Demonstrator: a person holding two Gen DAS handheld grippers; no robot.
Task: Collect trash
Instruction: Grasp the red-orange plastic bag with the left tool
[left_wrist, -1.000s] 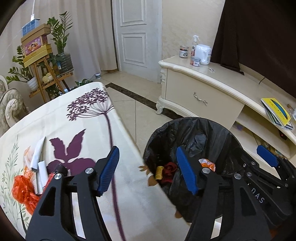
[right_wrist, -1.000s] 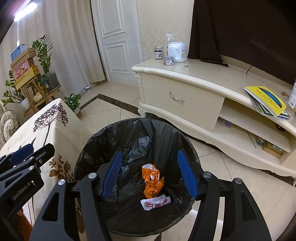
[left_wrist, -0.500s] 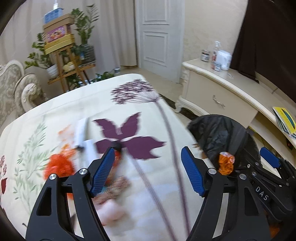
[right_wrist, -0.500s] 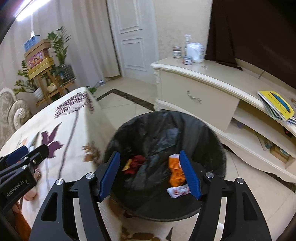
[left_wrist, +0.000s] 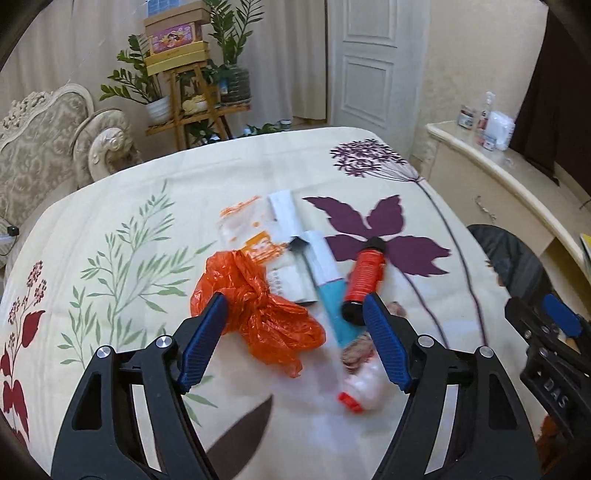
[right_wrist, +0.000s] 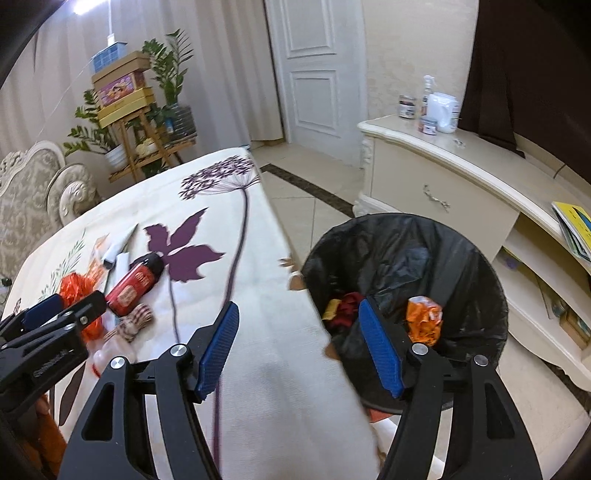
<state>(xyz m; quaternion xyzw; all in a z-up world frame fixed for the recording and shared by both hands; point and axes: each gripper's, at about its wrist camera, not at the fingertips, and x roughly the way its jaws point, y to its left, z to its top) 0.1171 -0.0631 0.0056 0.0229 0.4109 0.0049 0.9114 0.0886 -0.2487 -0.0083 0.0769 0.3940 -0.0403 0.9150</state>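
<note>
while both claws stand apart and hold nothing, the trash lies on the table and in the bin.

the left gripper (left_wrist: 293, 341) hangs over the flowered table cloth (left_wrist: 147, 192). its blue fingers (left_wrist: 201, 341) are wide apart and have just been opening, with nothing clamped between them. the crumpled orange bag (left_wrist: 258, 306) lies on the cloth between the two fingers, close by the left one. the red bottle (left_wrist: 364, 277) with a black cap lies tilted just past the right finger. a blue and white tube (left_wrist: 327, 284) lies between the bag and the bottle, and flat paper wrappers (left_wrist: 258, 236) lie farther back. the right gripper (right_wrist: 299, 350) is open too and empty. it hangs over the table edge, and the black bin (right_wrist: 406, 266) sits just past its right finger, with an orange wrapper (right_wrist: 424, 321) and red scraps (right_wrist: 343, 310) inside.
</note>
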